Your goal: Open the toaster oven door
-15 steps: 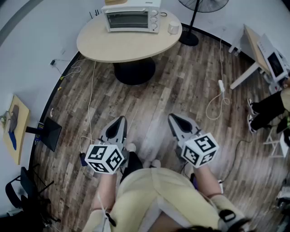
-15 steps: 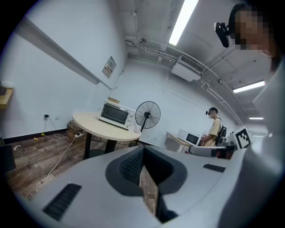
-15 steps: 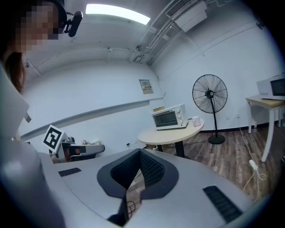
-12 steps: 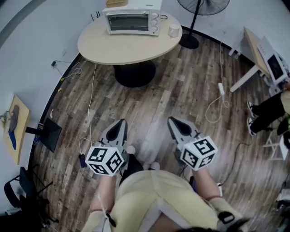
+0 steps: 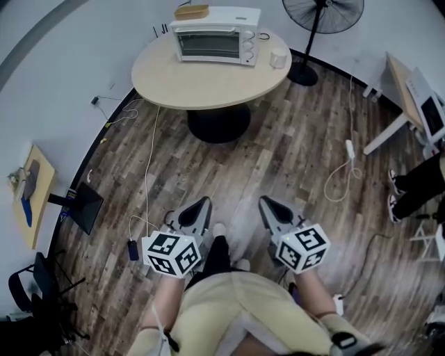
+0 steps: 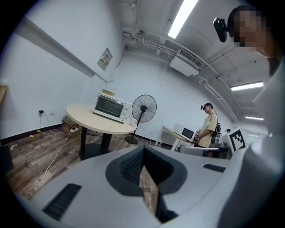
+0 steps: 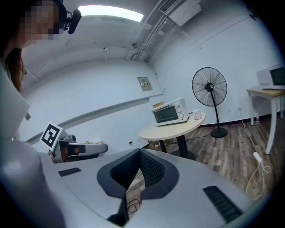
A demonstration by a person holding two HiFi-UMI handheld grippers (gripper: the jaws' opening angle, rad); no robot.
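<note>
- Both sets of tongs are pressed together on nothing. The left tongs [image 5: 200, 205] and the right tongs [image 5: 267, 204] are held low in front of the person, over the wooden floor [image 5: 278, 153] and well apart from the round surface [image 5: 201, 80].
- At the far edge of that surface, close to the wall, stands the toaster oven [image 5: 214, 40]. Its glass door is shut and faces the person, and a white cup [image 5: 279, 58] sits just beside its knob end.
- From where I stand, the step in hand looks like the approach: the door is untouched.
- To do it well, I'd walk right up to the near edge first rather than stretch across the surface.
- One set of tongs must spread before it reaches the handle. I can't make the handle out from here, though it likely runs along the door's top edge.
- Pinch the handle near its middle, then draw it out and down in an arc. I'd guess the hinge is at the bottom.
- The oven looks light and may slide toward the near edge. The other tongs could brace its top, minding the wooden block [image 5: 191, 11] lying there and the cup.
</note>
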